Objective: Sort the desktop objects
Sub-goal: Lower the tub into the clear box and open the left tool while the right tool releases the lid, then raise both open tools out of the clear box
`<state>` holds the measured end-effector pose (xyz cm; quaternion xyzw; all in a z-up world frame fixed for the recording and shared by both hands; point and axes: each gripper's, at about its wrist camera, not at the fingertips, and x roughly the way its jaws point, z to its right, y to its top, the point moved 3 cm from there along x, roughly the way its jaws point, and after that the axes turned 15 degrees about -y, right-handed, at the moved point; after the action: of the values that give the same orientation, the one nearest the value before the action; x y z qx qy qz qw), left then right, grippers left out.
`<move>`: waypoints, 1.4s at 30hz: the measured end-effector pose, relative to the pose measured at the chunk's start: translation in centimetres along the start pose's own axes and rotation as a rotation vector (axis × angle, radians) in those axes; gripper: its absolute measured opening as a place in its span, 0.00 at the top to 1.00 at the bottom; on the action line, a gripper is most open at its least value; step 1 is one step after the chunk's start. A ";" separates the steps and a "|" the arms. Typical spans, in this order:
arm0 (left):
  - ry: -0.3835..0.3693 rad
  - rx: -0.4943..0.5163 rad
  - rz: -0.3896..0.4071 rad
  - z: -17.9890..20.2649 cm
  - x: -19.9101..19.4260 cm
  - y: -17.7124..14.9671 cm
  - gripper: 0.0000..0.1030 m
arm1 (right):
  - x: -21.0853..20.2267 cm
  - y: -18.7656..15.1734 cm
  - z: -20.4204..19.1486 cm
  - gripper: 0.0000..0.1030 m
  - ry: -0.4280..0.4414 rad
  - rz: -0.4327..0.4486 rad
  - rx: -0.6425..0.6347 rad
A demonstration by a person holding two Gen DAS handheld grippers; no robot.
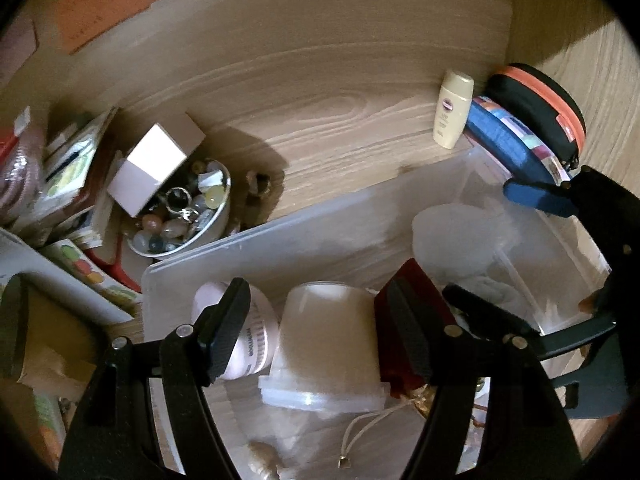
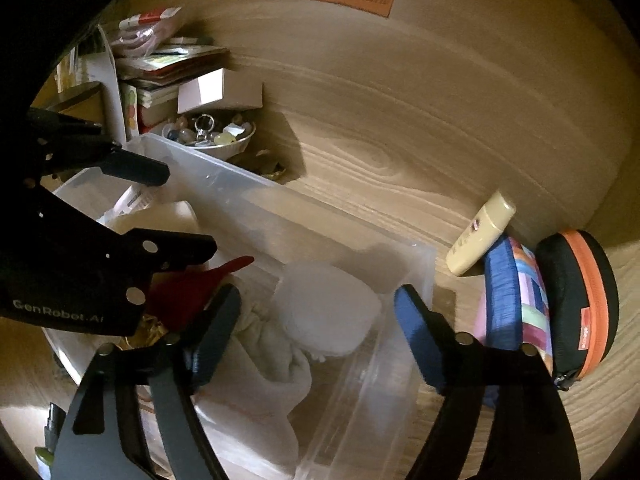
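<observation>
Left gripper spread wide over clear bin, right gripper agape, empty, straddling bin's end wall.

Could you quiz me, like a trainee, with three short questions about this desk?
1. True or false: the small cream plastic bottle lies inside the clear plastic storage bin.
2. Which gripper has blue finger pads? A) left gripper B) right gripper
3. Fill in: the white bowl beside the bin holds small polished ____.

Key
1. False: the bottle stands on the wooden desk outside the bin, next to the round black pouch with an orange zip.
2. B.
3. Stones; beads would also fit, the view is not sharp.
</observation>
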<state>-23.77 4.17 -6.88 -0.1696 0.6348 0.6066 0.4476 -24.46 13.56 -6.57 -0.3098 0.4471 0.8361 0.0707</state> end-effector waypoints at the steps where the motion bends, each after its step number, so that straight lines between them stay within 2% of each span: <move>1: 0.012 0.000 0.009 0.0 -0.4 0.0 0.28 | 0.0 0.0 0.0 0.22 -0.001 0.000 0.001; 9: 0.069 -0.017 0.060 -0.9 -3.6 0.0 0.19 | -0.1 0.1 0.2 0.22 0.012 -0.006 0.030; 11: 0.078 -0.023 0.067 -1.1 -4.3 -0.2 0.12 | -0.2 0.2 0.3 0.20 0.020 -0.015 0.039; 16: 0.091 -0.047 0.092 -1.2 -6.2 -0.7 0.08 | -1.2 0.4 0.3 0.17 0.054 0.004 0.059; 26: 0.127 -0.079 0.151 -1.7 -9.7 -1.9 0.06 | -4.0 1.3 1.3 0.12 0.073 0.043 0.099; 33: 0.174 -0.062 0.209 -1.6 -12.2 -3.0 0.04 | -7.8 1.7 2.2 0.08 0.081 0.121 0.125; 42: 0.135 -0.043 0.258 -0.9 -14.0 -5.3 0.02 | -12.1 0.9 3.1 0.04 0.051 0.192 0.148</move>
<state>-12.52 -2.37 0.59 -0.1365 0.6669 0.6596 0.3186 -16.56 17.40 2.40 -0.2807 0.5367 0.7957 0.0017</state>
